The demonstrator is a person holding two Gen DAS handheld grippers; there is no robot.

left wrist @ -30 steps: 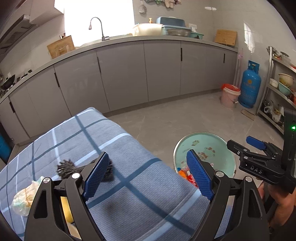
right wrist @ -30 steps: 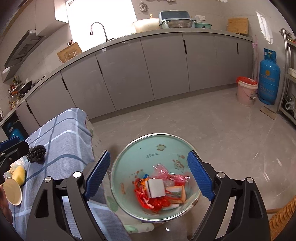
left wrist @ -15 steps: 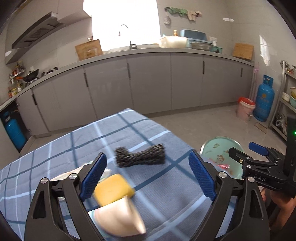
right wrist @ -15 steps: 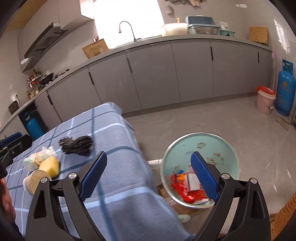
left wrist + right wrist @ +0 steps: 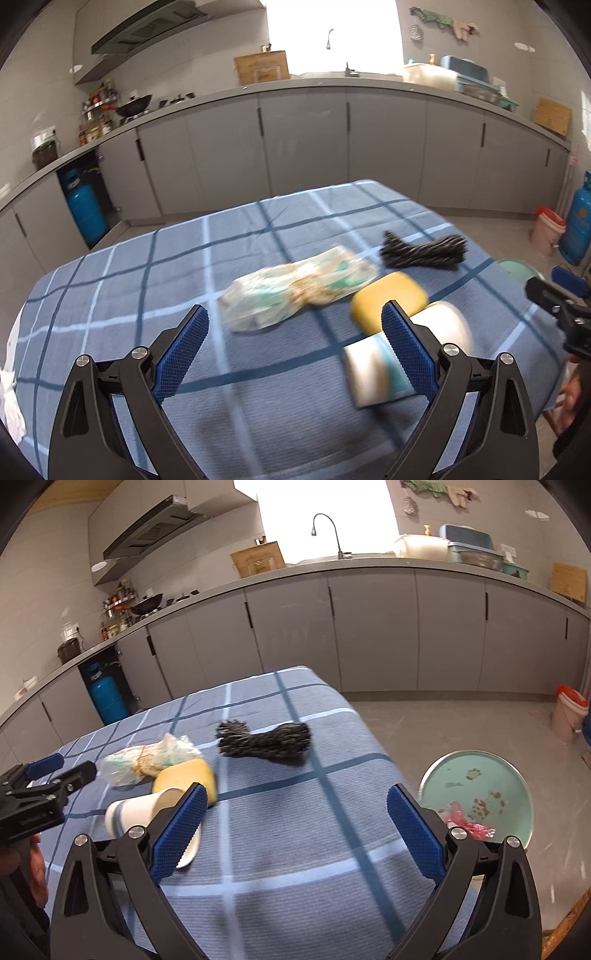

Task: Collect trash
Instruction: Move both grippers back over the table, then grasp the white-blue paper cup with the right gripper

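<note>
**Mia:** In the left wrist view, what is the left gripper (image 5: 293, 341) doing?

**Ben:** Its jaws have just been opening. They are wide apart with nothing between them. It hangs over the blue checked tablecloth (image 5: 122, 295). I think it is going for more trash.

**Mia:** What trash?

**Ben:** A crinkly plastic bag (image 5: 295, 290) in the middle. Right of it a soft yellow sponge (image 5: 388, 299), touching a paper cup (image 5: 384, 365) on its side. Far right, a dark scratchy scrubber (image 5: 424, 252).

**Mia:** And the right wrist view?

**Ben:** The right gripper (image 5: 295, 825) has been opening too, with nothing held. The scrubber (image 5: 266, 740) lies ahead of it. The round green bin (image 5: 480, 790) is on the floor at the right, with red wrappers (image 5: 467, 823) inside.

**Mia:** Next?

**Ben:** Probably go down, squeeze one thing, and carry it to the bin.
</note>
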